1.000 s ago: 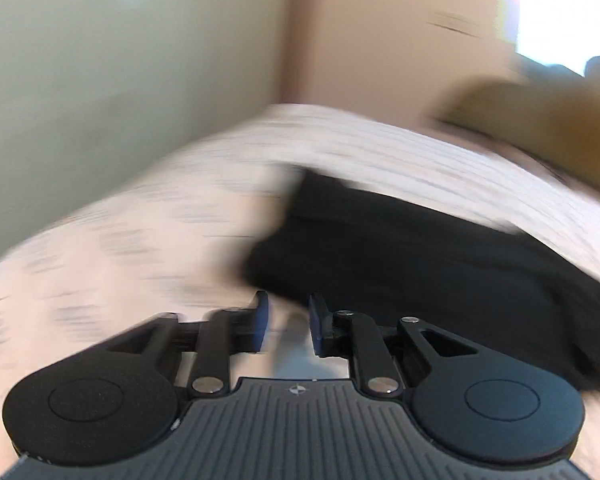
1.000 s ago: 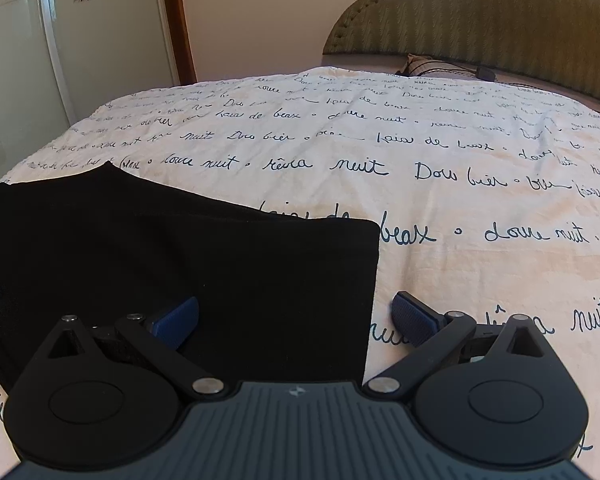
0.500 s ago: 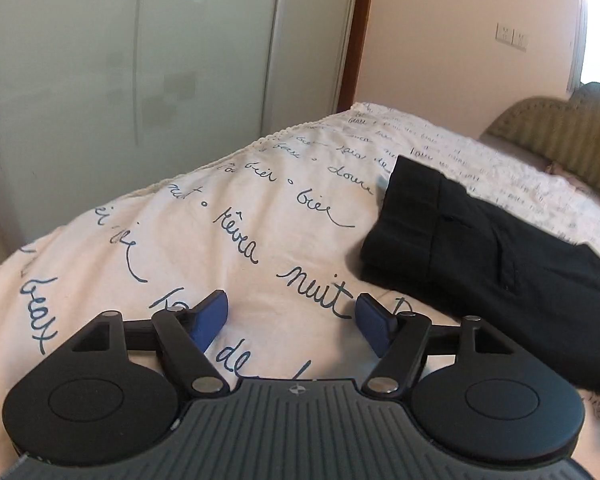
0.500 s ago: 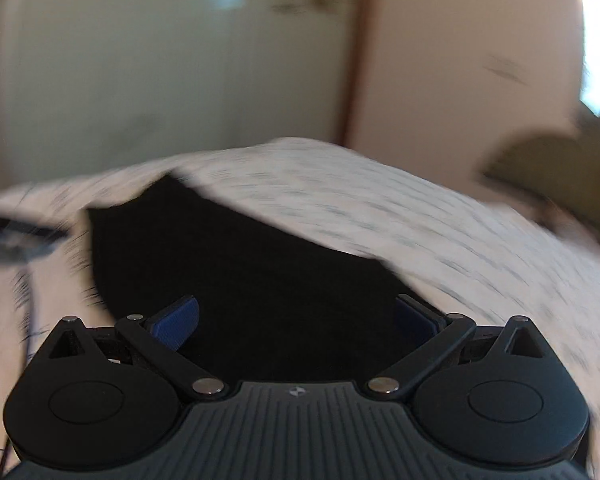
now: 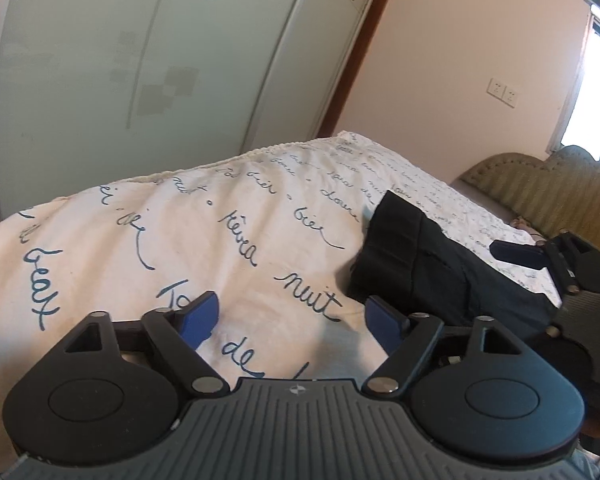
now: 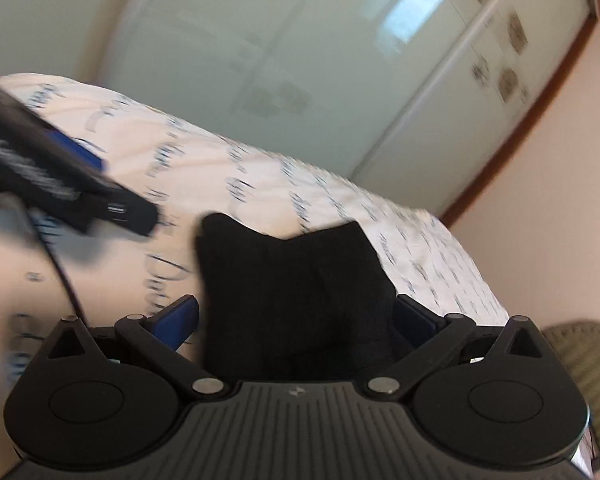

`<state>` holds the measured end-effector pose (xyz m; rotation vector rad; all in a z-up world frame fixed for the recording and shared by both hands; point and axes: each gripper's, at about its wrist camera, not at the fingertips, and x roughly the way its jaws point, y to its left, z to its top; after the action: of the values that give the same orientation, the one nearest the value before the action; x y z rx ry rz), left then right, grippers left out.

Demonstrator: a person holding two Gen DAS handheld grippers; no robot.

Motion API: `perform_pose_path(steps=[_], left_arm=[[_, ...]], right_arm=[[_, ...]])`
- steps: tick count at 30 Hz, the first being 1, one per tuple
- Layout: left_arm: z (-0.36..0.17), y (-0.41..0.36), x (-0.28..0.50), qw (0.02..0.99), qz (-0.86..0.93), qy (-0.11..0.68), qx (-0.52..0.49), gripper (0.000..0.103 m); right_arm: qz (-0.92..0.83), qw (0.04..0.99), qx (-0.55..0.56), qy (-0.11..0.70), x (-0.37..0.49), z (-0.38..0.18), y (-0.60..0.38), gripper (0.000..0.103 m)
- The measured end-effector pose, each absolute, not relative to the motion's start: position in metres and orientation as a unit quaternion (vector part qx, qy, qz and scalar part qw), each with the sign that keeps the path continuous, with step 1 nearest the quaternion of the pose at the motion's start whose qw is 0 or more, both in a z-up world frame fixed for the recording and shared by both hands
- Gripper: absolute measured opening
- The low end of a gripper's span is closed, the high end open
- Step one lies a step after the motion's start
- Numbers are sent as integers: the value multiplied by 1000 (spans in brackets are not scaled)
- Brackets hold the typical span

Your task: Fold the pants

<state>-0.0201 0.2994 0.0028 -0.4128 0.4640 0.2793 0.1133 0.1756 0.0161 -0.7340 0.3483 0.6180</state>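
Now the folded black fabric pants point(image 5: 428, 268) lie on the white script-printed bed sheet point(image 5: 220, 240). The left gripper point(image 5: 290, 314), jaws just spread wide and empty, hangs beside them, likely after letting go. The right gripper point(image 6: 296, 318) gapes over the cloth, pads apparently clear.

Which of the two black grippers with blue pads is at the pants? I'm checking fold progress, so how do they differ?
The left gripper, whose jaws have just been opening, has only the script-printed white bedsheet between its pads. The right gripper has the folded black pants between its pads. The left wrist view is sharp, and the right wrist view is motion-blurred. Both grippers stand wide open.
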Motion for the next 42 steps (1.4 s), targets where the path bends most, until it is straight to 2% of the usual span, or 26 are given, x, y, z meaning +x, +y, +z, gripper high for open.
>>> perform_pose_path(steps=[10, 11, 12, 13, 17, 19, 21, 24, 28, 32, 34, 35, 36, 37, 38, 39, 40, 42], left_arm=[[2, 305, -24, 940, 125, 223, -226, 86], [2, 305, -25, 940, 125, 222, -229, 86], [1, 306, -26, 939, 124, 221, -232, 86], [1, 306, -27, 939, 124, 220, -234, 86], [2, 306, -27, 939, 123, 220, -236, 86], [7, 309, -30, 936, 122, 216, -251, 86], [15, 316, -33, 924, 101, 207, -304, 86], [24, 326, -27, 888, 32, 191, -417, 86], [15, 326, 12, 816, -35, 220, -533, 88], [0, 314, 47, 781, -28, 256, -569, 85], [-3, 309, 56, 789, -14, 257, -558, 73], [-3, 306, 60, 797, 4, 259, -545, 57], [-5, 305, 62, 801, 29, 270, -533, 49], [-9, 307, 66, 801, 45, 282, -527, 33], [-13, 308, 67, 803, 55, 285, -520, 25], [-15, 308, 67, 809, 61, 285, -510, 25], [-15, 309, 67, 819, 61, 286, -494, 25], [-7, 300, 67, 847, 69, 283, -444, 24]], right_arm=[[303, 864, -355, 188, 117, 18, 183, 101], [311, 864, -344, 198, 119, 19, 181, 93], [330, 858, -324, 223, 124, 19, 180, 57], [331, 861, -308, 232, 125, 20, 178, 50], [322, 870, -304, 217, 117, 19, 174, 40], [326, 879, -276, 213, 118, 26, 168, 30], [332, 886, -242, 215, 119, 34, 160, 21], [341, 890, -207, 221, 123, 42, 152, 18], [348, 893, -165, 234, 130, 44, 144, 18], [351, 895, -142, 236, 129, 45, 138, 18], [358, 892, -124, 246, 129, 43, 135, 18], [365, 886, -115, 260, 130, 42, 134, 18], [372, 879, -109, 276, 132, 41, 133, 23], [377, 875, -102, 286, 132, 41, 130, 30], [384, 872, -88, 291, 132, 42, 123, 34], [391, 869, -65, 295, 133, 43, 115, 47], [398, 866, -26, 301, 137, 45, 103, 66], [399, 858, 71, 315, 151, 47, 75, 87]])
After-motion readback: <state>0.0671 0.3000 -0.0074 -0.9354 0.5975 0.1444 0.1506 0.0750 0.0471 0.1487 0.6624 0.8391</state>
